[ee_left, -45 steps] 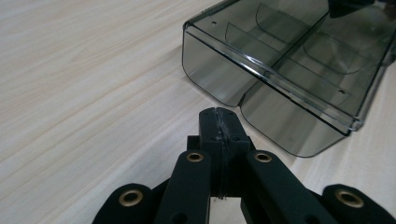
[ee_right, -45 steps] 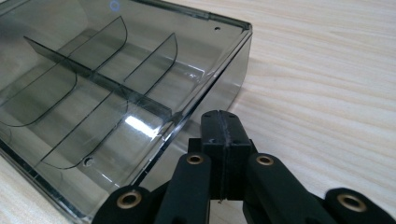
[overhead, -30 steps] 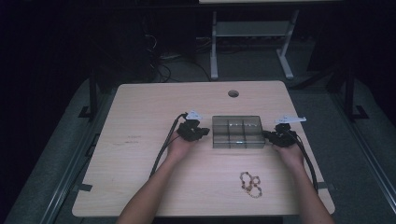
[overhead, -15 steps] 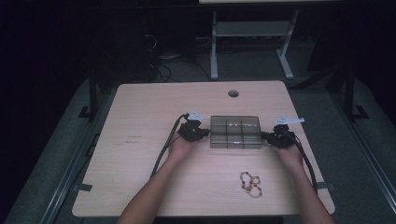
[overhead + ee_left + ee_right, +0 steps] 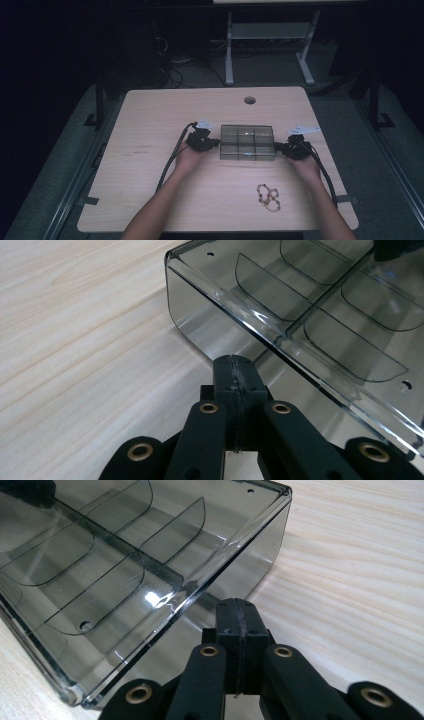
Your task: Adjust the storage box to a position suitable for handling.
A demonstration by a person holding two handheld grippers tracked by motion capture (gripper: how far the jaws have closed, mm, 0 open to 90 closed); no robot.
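The smoky clear plastic compartment box (image 5: 248, 142) lies crosswise between the clenched, empty left gripper (image 5: 214, 143) and right gripper (image 5: 278, 147); both sit equally near, at its short ends.

High view was dim and grainy; room beyond the table (image 5: 150, 150) fell to near black, detail perhaps lost there. Both gripper views were bright and sharp. White glare streaked the smoky clear box (image 5: 150, 600) rim. Shadows stayed soft.
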